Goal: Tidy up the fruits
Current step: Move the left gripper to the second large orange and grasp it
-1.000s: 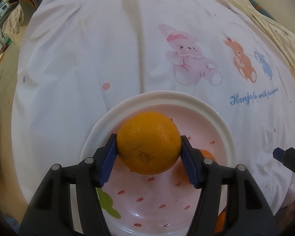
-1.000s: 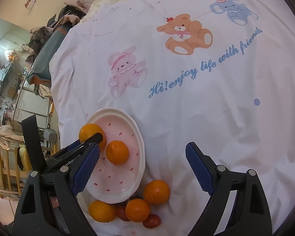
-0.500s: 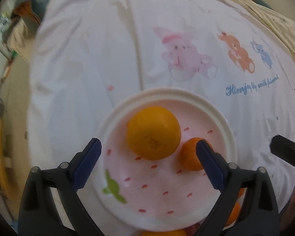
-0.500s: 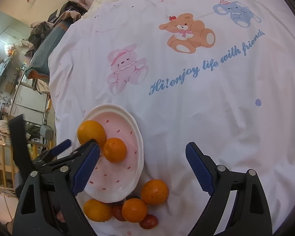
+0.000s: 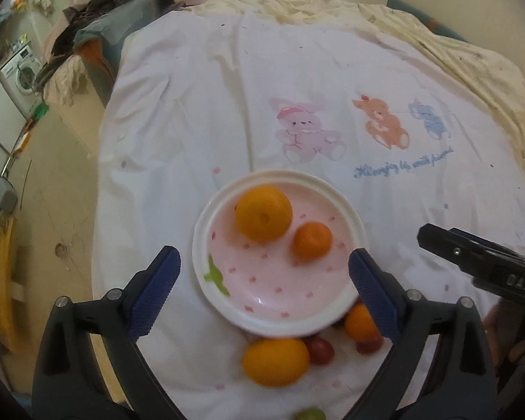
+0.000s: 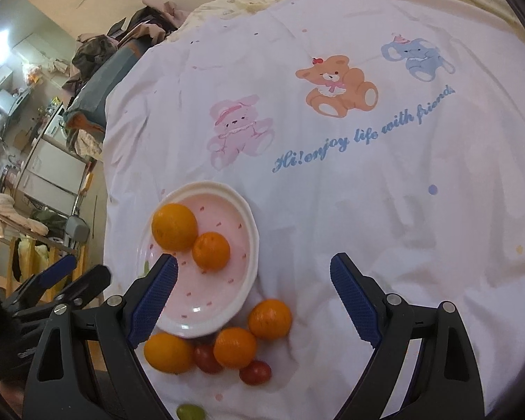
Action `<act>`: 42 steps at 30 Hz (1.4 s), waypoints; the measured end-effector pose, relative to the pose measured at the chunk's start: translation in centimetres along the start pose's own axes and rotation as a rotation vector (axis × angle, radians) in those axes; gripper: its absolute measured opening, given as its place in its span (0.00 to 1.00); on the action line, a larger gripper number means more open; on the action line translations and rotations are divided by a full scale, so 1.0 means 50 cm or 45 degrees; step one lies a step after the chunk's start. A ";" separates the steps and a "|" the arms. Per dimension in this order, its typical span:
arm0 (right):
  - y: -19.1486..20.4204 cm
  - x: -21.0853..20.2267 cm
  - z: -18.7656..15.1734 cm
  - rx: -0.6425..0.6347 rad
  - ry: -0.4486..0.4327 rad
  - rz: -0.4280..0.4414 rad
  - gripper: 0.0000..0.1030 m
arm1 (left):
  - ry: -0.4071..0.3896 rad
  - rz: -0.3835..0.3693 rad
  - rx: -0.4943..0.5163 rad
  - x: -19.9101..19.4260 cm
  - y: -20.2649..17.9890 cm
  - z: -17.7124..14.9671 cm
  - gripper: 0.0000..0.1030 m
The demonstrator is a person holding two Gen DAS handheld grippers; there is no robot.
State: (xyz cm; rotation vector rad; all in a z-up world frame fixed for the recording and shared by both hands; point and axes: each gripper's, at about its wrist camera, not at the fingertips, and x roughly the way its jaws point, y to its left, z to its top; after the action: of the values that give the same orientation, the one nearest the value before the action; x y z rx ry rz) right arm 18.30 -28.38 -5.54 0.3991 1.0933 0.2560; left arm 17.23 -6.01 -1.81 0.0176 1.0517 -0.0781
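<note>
Lighting is soft and kind of dim overall, warm yellowish indoor tone in both views. The white sheet [image 5: 199, 112] looks evenly lit with only faint shadows in its creases. There's a small glare spot on the plate [image 6: 196, 309], and a bright blown-out patch at the upper left of the right view, probably a window or lamp. Heavy fisheye bending everywhere, with black corners around the round picture. The left view is a bit smeared along its left edge and bottom, and the orange [image 5: 275, 362] in front of the plate looks soft. The right view is sharper.
</note>
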 end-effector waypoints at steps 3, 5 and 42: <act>0.004 -0.018 -0.023 -0.016 -0.004 -0.003 0.89 | -0.020 -0.066 0.018 -0.028 -0.001 -0.031 0.93; 0.005 -0.030 -0.041 -0.026 -0.009 -0.003 0.89 | -0.034 -0.057 0.036 -0.043 -0.003 -0.053 0.93; -0.054 -0.038 -0.149 0.179 0.108 0.018 0.89 | 0.399 -0.137 -0.286 0.083 0.049 -0.185 0.92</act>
State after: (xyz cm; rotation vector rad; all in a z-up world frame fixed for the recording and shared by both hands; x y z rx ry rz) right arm 10.80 -30.17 -8.13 0.5254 1.1964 0.2102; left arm 11.44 -3.31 -10.06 -0.2371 1.3696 -0.0553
